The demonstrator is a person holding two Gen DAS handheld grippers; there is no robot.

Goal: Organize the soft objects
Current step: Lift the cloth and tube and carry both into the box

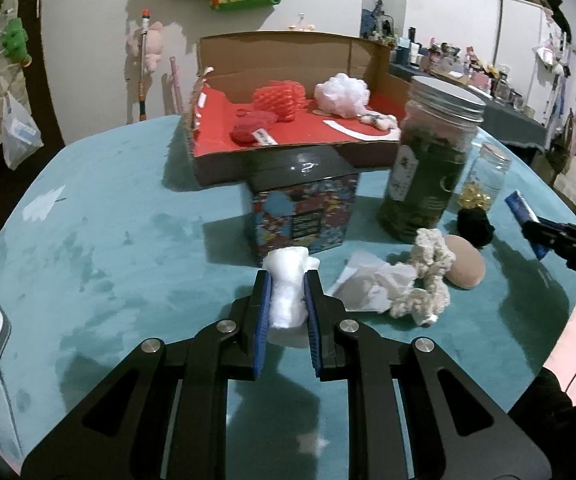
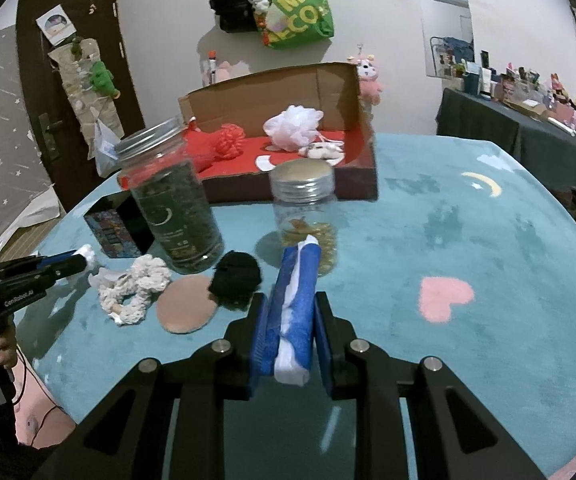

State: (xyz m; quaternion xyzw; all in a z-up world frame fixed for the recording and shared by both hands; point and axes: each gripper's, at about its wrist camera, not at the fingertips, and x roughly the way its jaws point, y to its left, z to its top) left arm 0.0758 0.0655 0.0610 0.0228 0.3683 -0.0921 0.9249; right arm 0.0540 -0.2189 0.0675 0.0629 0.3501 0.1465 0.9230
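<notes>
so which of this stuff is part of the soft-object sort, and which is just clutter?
In the job:
white wad in left gripper
blue-and-white cloth in right gripper
cream rope knot
black pom-pom
tan sponge
cardboard box

Just lying about:
green jar
small jar
patterned tin
crumpled paper

Two tongs are in view, the left tongs (image 1: 286, 300) and the right tongs (image 2: 291, 334), each clamped on one soft item: a white wad (image 1: 285, 292) and a blue-and-white roll (image 2: 296, 304). The counter (image 2: 488, 240) carries two lidded glass jars, the large jar (image 2: 175, 208) and the small jar (image 2: 306, 216). One patterned tin (image 1: 302, 212) stands there. One cardboard box (image 2: 288, 184) holds one red mesh puff (image 1: 279, 98) and one white mesh puff (image 2: 292, 128). Loose on the counter lie one cream rope scrunchie (image 2: 135, 284), one tan round sponge (image 2: 185, 306) and one black pom-pom (image 2: 235, 278).
</notes>
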